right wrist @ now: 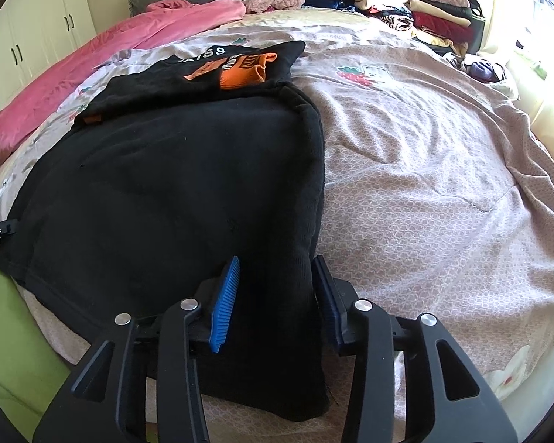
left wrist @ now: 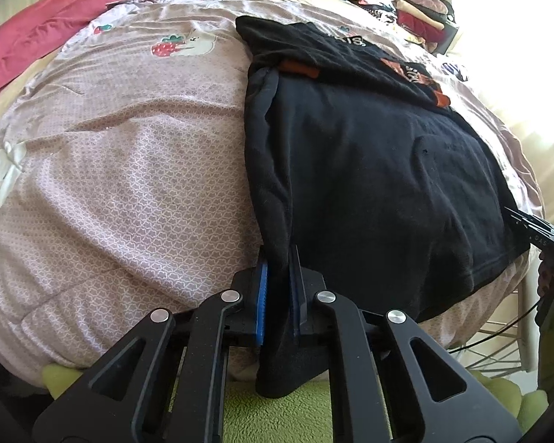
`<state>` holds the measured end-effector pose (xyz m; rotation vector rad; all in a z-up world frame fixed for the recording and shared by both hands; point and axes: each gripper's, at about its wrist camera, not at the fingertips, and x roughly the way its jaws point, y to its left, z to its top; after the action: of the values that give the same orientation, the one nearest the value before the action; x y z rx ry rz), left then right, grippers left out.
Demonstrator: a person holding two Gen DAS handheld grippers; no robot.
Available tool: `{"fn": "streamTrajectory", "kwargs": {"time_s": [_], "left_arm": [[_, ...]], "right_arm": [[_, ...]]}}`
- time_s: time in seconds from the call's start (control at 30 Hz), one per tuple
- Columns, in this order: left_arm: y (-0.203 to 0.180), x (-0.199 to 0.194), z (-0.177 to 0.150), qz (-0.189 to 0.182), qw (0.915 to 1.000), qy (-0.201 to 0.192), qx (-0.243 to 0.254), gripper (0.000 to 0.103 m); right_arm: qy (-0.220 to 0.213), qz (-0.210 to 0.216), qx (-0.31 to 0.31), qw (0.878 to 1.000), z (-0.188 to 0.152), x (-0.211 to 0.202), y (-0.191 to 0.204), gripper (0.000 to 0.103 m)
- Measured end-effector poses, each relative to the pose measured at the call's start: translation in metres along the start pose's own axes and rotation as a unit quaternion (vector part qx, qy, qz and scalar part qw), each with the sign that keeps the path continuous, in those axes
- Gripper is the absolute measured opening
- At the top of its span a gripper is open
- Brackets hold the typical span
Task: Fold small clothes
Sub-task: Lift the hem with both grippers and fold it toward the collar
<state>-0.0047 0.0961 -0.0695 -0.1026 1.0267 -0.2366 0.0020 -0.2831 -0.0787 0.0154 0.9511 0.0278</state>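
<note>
A black garment (left wrist: 380,170) with orange patches and white lettering lies flat on the pink patterned bedspread (left wrist: 129,170). My left gripper (left wrist: 279,288) is shut on the garment's near left corner, with a fold of black cloth pinched between the blue pads. In the right wrist view the same garment (right wrist: 173,192) fills the left half. My right gripper (right wrist: 273,295) has its jaws partly apart around the garment's near right corner, with thick cloth between the pads. The right gripper's tip also shows in the left wrist view (left wrist: 535,227) at the far right edge.
A pink blanket (right wrist: 103,59) lies along the bed's far left. A stack of folded clothes (right wrist: 417,7) sits at the bed's far right corner. White cupboards (right wrist: 29,40) stand to the left. A green fleece surface (left wrist: 284,413) is below the bed's near edge.
</note>
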Motion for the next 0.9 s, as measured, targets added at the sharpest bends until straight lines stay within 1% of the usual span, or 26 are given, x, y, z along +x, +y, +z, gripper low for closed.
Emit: {"fn": "streamTrajectory", "kwargs": {"time_s": [0.1, 0.17, 0.2, 0.23, 0.27, 0.4, 0.6, 0.8, 0.9], "left_arm": [[0.0, -0.001, -0.001, -0.002, 1.0, 0.0, -0.002, 0.004], [-0.001, 0.0, -0.002, 0.0, 1.0, 0.004, -0.001, 0.004], [-0.002, 0.001, -0.002, 0.002, 1.0, 0.005, 0.0, 0.004], [-0.003, 0.001, -0.002, 0.003, 1.0, 0.004, 0.001, 0.003], [-0.004, -0.001, -0.001, 0.002, 1.0, 0.002, 0.003, 0.003], [-0.01, -0.015, 0.006, -0.003, 0.9997, -0.021, 0.009, 0.003], [-0.009, -0.047, 0.035, -0.013, 0.9974, -0.071, 0.005, 0.003], [-0.008, -0.056, 0.076, -0.005, 0.9946, -0.103, 0.005, 0.003], [-0.008, -0.056, 0.095, 0.003, 0.9936, -0.113, 0.006, 0.003]], "right_arm": [[0.004, 0.002, 0.0, 1.0, -0.002, -0.002, -0.004, 0.04], [0.008, 0.008, -0.003, 1.0, -0.005, -0.003, -0.005, 0.038], [0.008, 0.012, -0.005, 1.0, -0.006, -0.004, -0.005, 0.025], [0.006, 0.022, -0.008, 1.0, -0.006, -0.006, -0.005, 0.01], [0.003, 0.026, -0.01, 1.0, -0.006, -0.009, -0.004, 0.008], [-0.017, 0.046, -0.008, 0.999, 0.001, -0.026, -0.006, 0.007], [-0.074, 0.067, -0.001, 0.995, 0.031, -0.058, -0.015, 0.007], [-0.119, 0.055, -0.019, 0.991, 0.07, -0.069, -0.02, 0.007], [-0.139, 0.046, -0.024, 0.989, 0.096, -0.067, -0.023, 0.007]]}}
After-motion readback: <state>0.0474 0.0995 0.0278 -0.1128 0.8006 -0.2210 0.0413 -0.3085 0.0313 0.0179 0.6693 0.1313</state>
